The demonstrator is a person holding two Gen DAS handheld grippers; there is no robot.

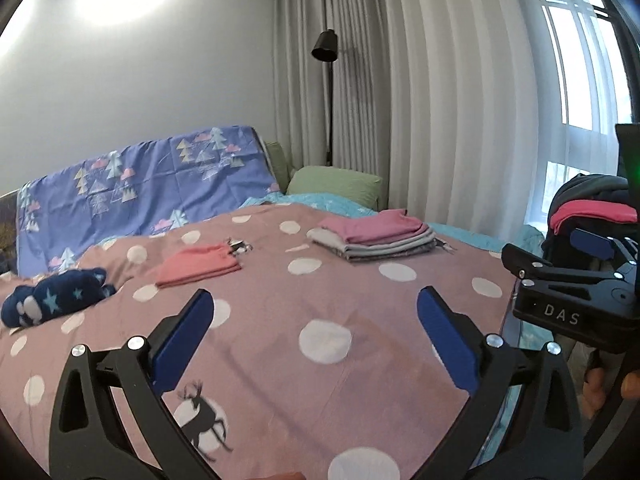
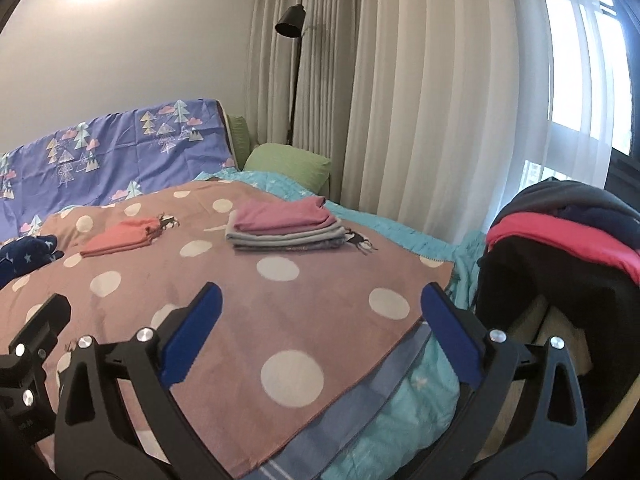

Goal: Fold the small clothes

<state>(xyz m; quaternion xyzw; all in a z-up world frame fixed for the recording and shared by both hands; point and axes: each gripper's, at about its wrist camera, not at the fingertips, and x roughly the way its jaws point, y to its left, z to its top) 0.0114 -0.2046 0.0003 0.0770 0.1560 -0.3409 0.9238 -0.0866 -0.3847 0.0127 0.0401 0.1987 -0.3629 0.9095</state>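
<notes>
Bedroom setup: pale wall, long cream curtains [image 1: 400, 100] with a black floor lamp [image 1: 326, 46] in front of them, and a bright window off to the right. Spread over the bed is a pinkish-brown blanket with white dots [image 1: 320, 340] and little deer prints, and that's my work surface. My left gripper [image 1: 316, 336] hovers low over the near part of it, blue pads spread wide, nothing between them. My right gripper [image 2: 320, 330] is the same deal, wide open and empty, over the blanket's near right corner where the turquoise quilt [image 2: 400, 400] pokes out underneath. Already folded: a stack of small clothes [image 1: 376, 236] with a pink piece on top of grey ones, sitting toward the far right of the blanket, and a folded coral piece [image 1: 198, 268] well apart to its left. A navy star-print fleece [image 1: 52, 296] lies bunched at the left edge. To my right, just off the bed, a pile of unfolded clothes [image 2: 560, 240], dark stuff with a bright pink-red item, is heaped up. Green pillows [image 1: 336, 184] and a purple tree-print sheet [image 1: 140, 184] sit at the back.
</notes>
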